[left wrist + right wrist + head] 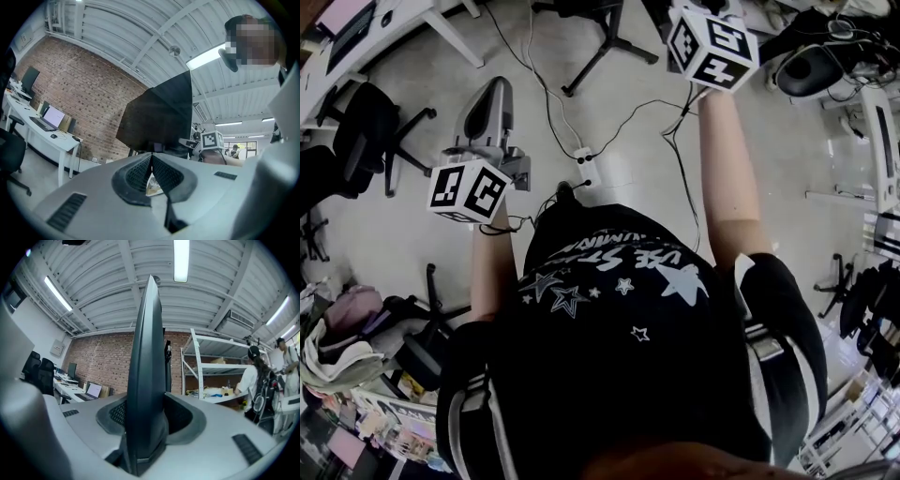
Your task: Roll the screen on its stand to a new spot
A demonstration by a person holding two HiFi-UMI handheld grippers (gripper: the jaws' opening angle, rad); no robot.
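Note:
The screen [146,362] is a thin dark panel, seen edge-on in the right gripper view and rising straight up between the jaws. My right gripper [145,414] is shut on its lower edge, one pad on each side. In the head view only that gripper's marker cube [712,45] shows, at the top. From the left gripper view the same screen [161,115] is a tilted black slab ahead, apart from my left gripper [151,158]. Its pads meet with nothing between them. In the head view the left gripper [492,105] hangs over the floor at the left.
Black cables and a power strip [581,155] run across the floor in front of me. A black legged base [605,42] stands at the top, office chairs [366,131] at the left. White desks with a laptop [49,119] line the brick wall. A person [255,380] stands by metal shelving.

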